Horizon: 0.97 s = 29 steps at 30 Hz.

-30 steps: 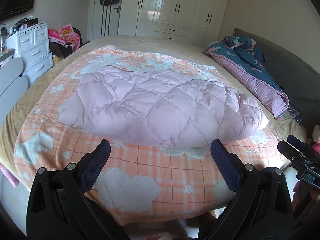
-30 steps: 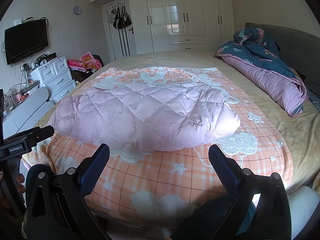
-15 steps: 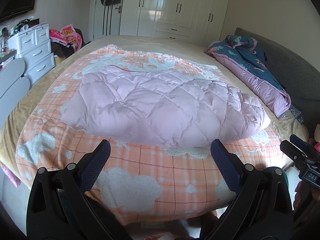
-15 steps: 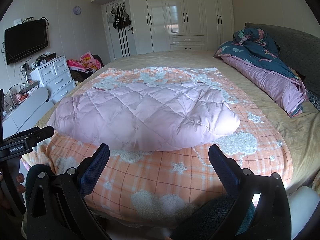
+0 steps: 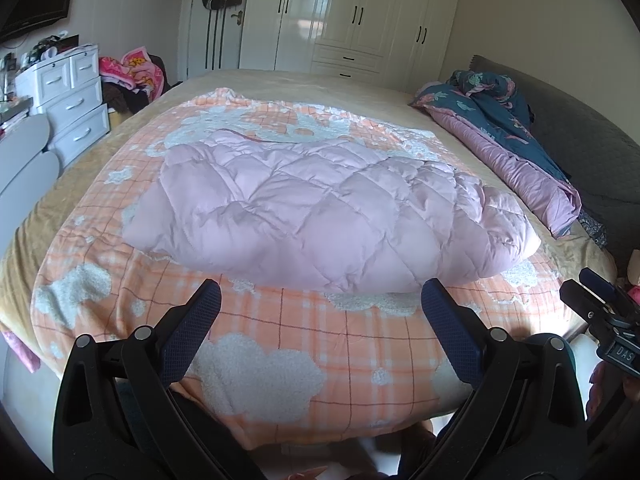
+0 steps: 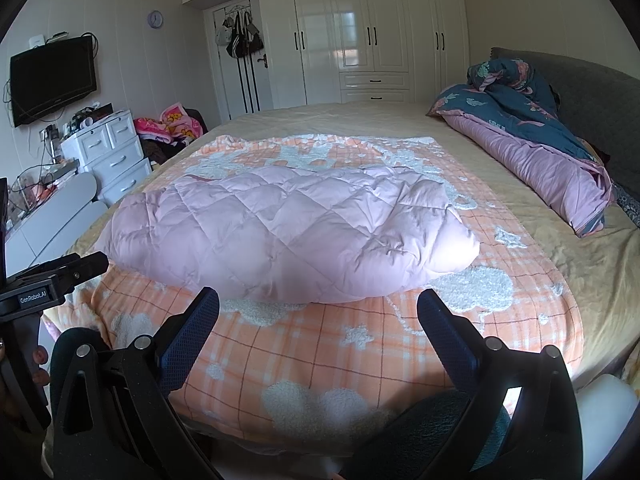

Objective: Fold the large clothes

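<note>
Slightly nearer and higher over the bed than a second ago, the left gripper [image 5: 320, 312] holds its fingers wide apart with nothing between them. Beside it the right gripper [image 6: 318, 314] is just as wide and empty, barely shifted. Both hover at the bed's foot, short of the pink quilted down coat [image 5: 320, 216], which lies folded on the orange plaid blanket [image 5: 304, 340], well clear of the rolled duvet [image 6: 532, 156] near the headboard
</note>
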Tool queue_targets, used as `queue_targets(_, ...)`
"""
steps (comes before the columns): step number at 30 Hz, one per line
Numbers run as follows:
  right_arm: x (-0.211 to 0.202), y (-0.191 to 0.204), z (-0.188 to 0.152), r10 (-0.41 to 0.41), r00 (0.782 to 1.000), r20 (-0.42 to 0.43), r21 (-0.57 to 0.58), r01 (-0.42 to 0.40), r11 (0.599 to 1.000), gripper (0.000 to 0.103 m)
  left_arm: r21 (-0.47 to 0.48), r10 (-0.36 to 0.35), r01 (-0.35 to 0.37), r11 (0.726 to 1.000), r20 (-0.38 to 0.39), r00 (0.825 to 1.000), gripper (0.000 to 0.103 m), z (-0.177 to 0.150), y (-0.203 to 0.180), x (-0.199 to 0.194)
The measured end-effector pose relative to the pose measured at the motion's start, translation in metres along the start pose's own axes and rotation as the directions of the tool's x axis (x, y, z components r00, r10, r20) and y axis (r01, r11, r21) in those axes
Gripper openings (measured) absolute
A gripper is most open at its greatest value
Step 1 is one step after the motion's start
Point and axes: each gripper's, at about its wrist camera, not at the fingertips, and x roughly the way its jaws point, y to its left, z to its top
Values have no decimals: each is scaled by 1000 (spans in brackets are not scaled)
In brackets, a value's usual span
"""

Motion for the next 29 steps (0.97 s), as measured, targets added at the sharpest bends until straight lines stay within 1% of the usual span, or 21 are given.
queue_targets(6,-3,-1,2,-15,1000,-4,-6,15,1000,99,11,18,-18,1000,-14,1000,94,0,3,1)
queue_targets(10,-7,-6,0,-57,998,8,-2,57,998,99,-6,25,-26,1000,-28,999,94,0,11,4)
queue_targets(13,-17,-22,-1,-118,992,41,36,116,993,99,-39,47,-49,998,-48,998,94,-1,24,7)
queue_targets(15,-26,-43,-4,-180,982,61,83,175,981,99,-61,76,-80,995,-56,996,94,-1,37,10)
queue_targets(16,-31,-55,-6,-215,974,66,110,207,972,99,-74,101,-105,992,-57,993,94,-2,48,12)
queue_targets(18,-40,-89,-13,-311,948,61,175,297,939,99,-112,134,-140,984,-60,989,94,0,67,14)
queue_targets(19,-44,-107,-18,-357,933,50,207,340,917,99,-153,152,-160,975,-64,986,94,3,84,17)
queue_targets(21,-51,-161,-32,-475,880,-8,284,458,842,99,-219,212,-221,950,-63,975,94,10,117,21)
queue_targets(22,-54,-192,-42,-530,846,-58,331,517,789,99,-255,262,-271,928,-69,963,94,16,141,25)
queue_targets(23,-56,-219,-53,-567,818,-93,367,558,745,99,-291,306,-315,903,-76,949,94,23,166,28)
queue_targets(24,-58,-250,-65,-617,773,-147,391,618,682,99,-314,336,-343,885,-78,939,94,28,183,30)
queue_targets(25,-60,-286,-81,-657,717,-234,413,685,600,99,-346,379,-383,856,-82,922,94,35,210,35)
queue_targets(26,-63,-311,-95,-668,689,-281,444,711,546,99,-368,429,-432,824,-94,898,94,42,236,41)
queue_targets(27,-68,-346,-113,-685,646,-336,478,744,467,99,-383,463,-466,798,-106,880,94,47,254,45)
queue_targets(28,-70,-367,-126,-703,602,-380,482,777,405,99,-406,497,-500,765,-122,859,94,54,282,53)
queue_targets(29,-73,-392,-141,-705,565,-428,491,800,344,99,-421,524,-527,738,-135,841,94,59,305,60)
